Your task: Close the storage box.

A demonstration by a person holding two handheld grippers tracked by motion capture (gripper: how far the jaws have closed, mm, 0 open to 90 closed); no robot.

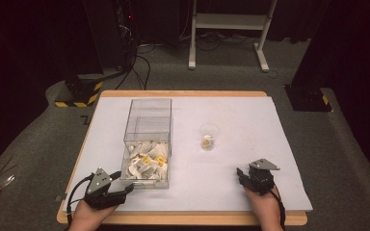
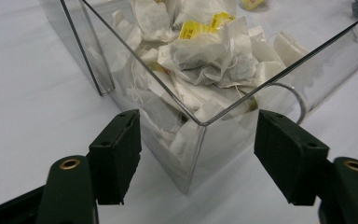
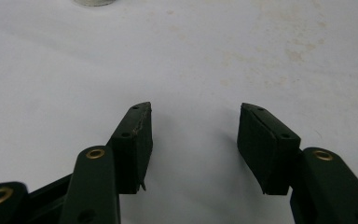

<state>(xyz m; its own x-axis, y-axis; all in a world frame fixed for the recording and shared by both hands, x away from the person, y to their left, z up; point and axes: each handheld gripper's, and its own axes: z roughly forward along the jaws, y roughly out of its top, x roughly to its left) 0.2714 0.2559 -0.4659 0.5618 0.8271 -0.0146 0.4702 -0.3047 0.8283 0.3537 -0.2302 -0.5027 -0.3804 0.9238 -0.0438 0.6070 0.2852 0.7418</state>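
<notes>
Clear box [image 1: 147, 144] corner right before the left tongs [image 2: 198, 154]; bare surface [image 1: 231, 178] from box to cup [image 1: 208, 135].

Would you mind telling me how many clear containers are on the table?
2. A box of tea bags stands left of centre, just beyond the left tool. A small cup stands near the middle, to the box's right. None seems hidden.
</notes>
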